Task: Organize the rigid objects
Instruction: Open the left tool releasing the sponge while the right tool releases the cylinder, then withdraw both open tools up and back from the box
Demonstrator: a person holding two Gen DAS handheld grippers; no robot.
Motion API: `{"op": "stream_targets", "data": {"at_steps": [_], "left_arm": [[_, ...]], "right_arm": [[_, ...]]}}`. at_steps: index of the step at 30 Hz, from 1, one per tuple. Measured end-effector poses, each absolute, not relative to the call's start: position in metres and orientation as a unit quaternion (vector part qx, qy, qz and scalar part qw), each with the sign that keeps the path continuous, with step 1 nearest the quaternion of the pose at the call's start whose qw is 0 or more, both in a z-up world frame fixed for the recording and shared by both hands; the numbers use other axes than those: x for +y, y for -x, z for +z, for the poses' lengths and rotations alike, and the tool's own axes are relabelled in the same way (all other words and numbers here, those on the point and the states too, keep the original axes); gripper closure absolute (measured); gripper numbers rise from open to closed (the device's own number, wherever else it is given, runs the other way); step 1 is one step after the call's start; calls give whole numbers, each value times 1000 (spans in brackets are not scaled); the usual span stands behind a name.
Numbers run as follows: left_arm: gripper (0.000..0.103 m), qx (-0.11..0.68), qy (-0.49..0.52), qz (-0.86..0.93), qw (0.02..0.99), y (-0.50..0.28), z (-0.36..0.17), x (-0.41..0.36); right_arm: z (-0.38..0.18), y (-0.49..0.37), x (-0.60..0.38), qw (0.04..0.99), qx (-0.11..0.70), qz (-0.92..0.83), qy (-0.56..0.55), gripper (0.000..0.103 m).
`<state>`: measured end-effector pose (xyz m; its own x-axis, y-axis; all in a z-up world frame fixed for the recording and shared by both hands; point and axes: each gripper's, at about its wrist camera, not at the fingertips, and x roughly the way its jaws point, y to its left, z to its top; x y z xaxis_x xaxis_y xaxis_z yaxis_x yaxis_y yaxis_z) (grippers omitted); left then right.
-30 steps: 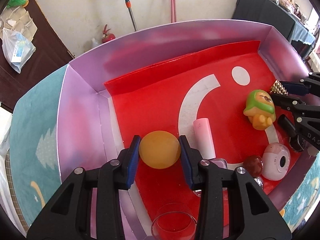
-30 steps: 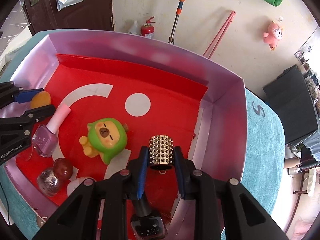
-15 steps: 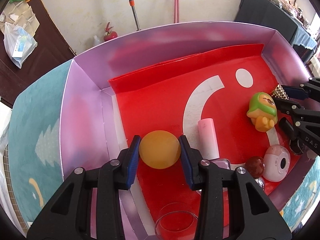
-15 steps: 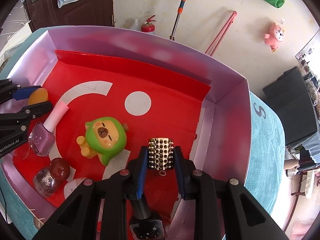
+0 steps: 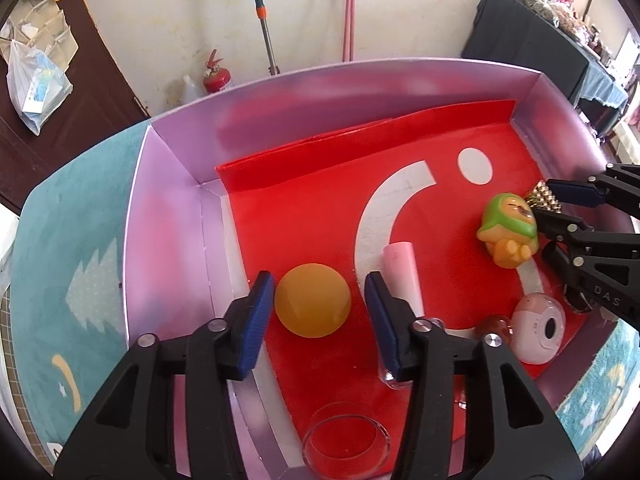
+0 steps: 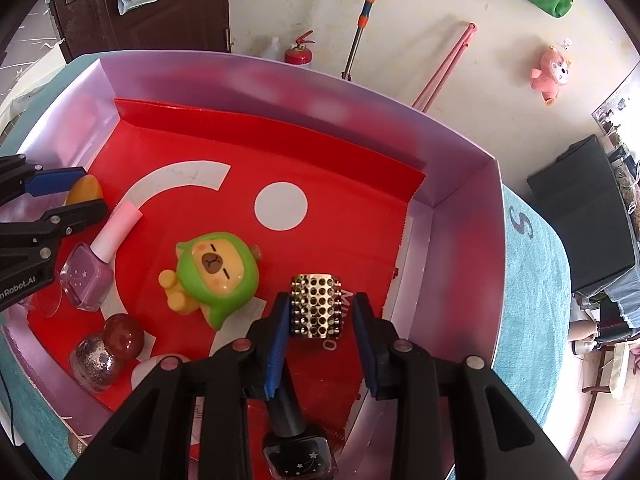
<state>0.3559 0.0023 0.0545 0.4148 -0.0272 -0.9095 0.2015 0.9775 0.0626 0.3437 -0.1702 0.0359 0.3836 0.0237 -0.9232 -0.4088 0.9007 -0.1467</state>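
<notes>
Both claws stood apart: left claw (image 5: 316, 300) straddled orange ball (image 5: 313, 300) w/ gaps either side; right claw (image 6: 322, 328) likewise round studded cylinder (image 6: 316, 306), axis pointing fwd.

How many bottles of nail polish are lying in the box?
2. The pink nail polish bottle lies at the left, beside the left gripper. The black nail polish bottle lies at the near edge, under the right gripper. Others may be hidden.

The far half of the box (image 5: 180, 184) floor is free. Near its front wall stand the green toy (image 6: 216, 276), pink bottle (image 6: 100, 268) and glass bowl (image 5: 346, 436).
</notes>
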Motion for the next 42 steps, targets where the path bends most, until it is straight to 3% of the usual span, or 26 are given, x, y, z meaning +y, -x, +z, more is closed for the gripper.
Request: {"op": "stream_targets", "data": {"at_steps": [18,21,28,31,37,42], "left_arm": [[42,479,-59,-77,872,-302,97,-2],[34,457,-56,-80,884,-284,110,-3],[27,407,-34,-98,907,-247,140,1],[25,385,-29,-104,917,-228,148,0],[12,315,-30,-105,943,-178,172,-4],[8,265,-41,-102,958,-132,183,-9]], "right_arm": [[64,-323,-182,830,516,134,165,61],[74,-314,-186,837,507,138,156,60],[114,-279,-203,865,463,154,114,41],[131,-260,-210,877,442,166,89,39],[165,-207,-220,908,376,168,76,19],[181,-158,-223,926,329,172,74,7]]}}
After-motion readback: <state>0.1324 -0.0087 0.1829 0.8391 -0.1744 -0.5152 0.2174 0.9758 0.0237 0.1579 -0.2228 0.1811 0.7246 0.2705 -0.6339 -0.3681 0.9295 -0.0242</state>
